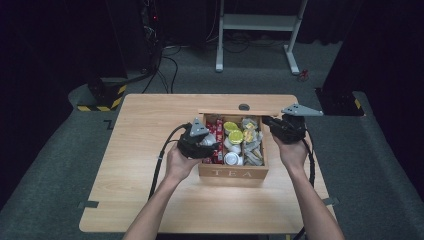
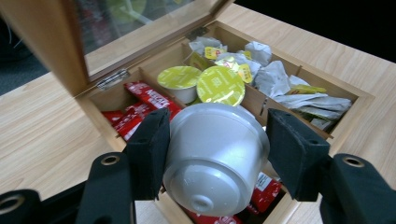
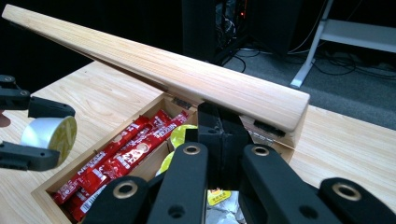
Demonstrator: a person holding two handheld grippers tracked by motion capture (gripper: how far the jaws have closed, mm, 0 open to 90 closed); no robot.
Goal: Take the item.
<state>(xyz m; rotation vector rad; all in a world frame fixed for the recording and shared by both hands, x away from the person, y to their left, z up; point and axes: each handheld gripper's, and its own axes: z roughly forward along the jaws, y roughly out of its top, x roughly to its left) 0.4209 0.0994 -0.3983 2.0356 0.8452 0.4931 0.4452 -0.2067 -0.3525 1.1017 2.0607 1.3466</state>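
Note:
A wooden box (image 1: 232, 173) marked TEA stands mid-table with its lid (image 3: 187, 74) raised. My left gripper (image 1: 202, 145) hovers over the box's left side, shut on a silver capsule (image 2: 212, 154) lying sideways between the pads (image 2: 149, 140). The same capsule (image 3: 49, 135), with its yellow foil top, hangs above the red sachets (image 3: 126, 149). At the box's far right corner my right gripper (image 3: 223, 121) is shut with nothing between the jaws. Its tips touch the underside of the lid near the lid's end.
The box compartments hold red sachets (image 2: 140, 107), yellow-topped capsules (image 2: 219, 86) and crumpled tea bags (image 2: 289, 88). The lid (image 2: 56, 42) has a glass pane and stands behind the box. Bare tabletop (image 1: 145, 200) surrounds the box. A white desk frame (image 1: 257, 22) is on the floor beyond.

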